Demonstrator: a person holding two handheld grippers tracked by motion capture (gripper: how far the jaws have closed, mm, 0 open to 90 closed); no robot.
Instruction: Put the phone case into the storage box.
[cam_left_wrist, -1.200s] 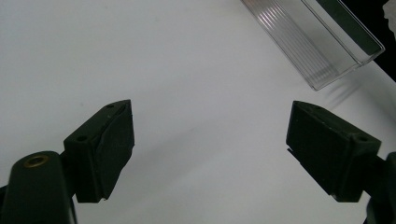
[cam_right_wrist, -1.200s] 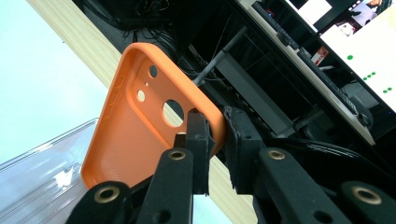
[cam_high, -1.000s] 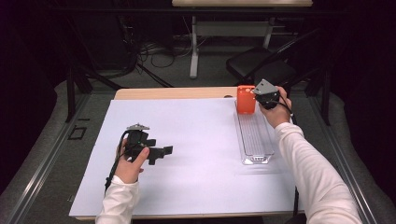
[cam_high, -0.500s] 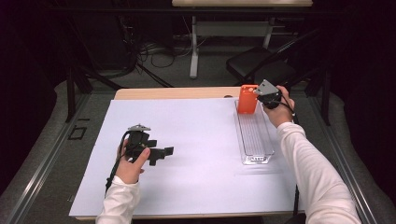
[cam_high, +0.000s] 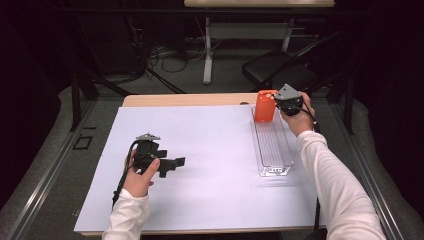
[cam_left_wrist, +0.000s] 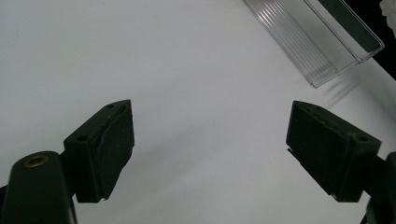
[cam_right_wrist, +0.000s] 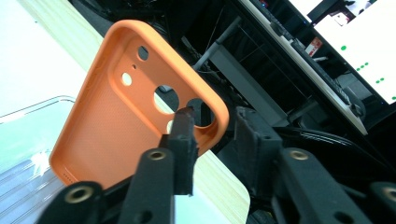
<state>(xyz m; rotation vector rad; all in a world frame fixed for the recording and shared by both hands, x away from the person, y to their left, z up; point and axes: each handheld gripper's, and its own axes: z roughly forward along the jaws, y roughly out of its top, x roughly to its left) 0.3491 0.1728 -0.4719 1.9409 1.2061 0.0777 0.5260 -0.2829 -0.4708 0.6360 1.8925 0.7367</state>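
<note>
While the right gripper (cam_high: 276, 101) is held at the far end of the clear plastic tray (cam_high: 274, 150), toward 1 o'clock on the table in the high view, an orange phone case (cam_high: 264, 106) is seen standing nearly upright at that end. From the right gripper view, the case (cam_right_wrist: 126, 107) is placed between the jaws at its camera-cutout edge; the jaws have just been opening, and a gap is seen beside the case, so no firm clamp is recorded. The left gripper (cam_high: 172, 163) is held low at 8 o'clock, jaws wide, with nothing between them. A white sheet (cam_high: 210, 150) is laid over the wooden tabletop (cam_high: 190, 99), whose bare strip is seen at 12 o'clock. Beyond it, grey floor (cam_high: 165, 85), loose cables (cam_high: 150, 55), a dark chair (cam_high: 270, 75) and a white desk leg (cam_high: 207, 55) are noted in a dim room.
</note>
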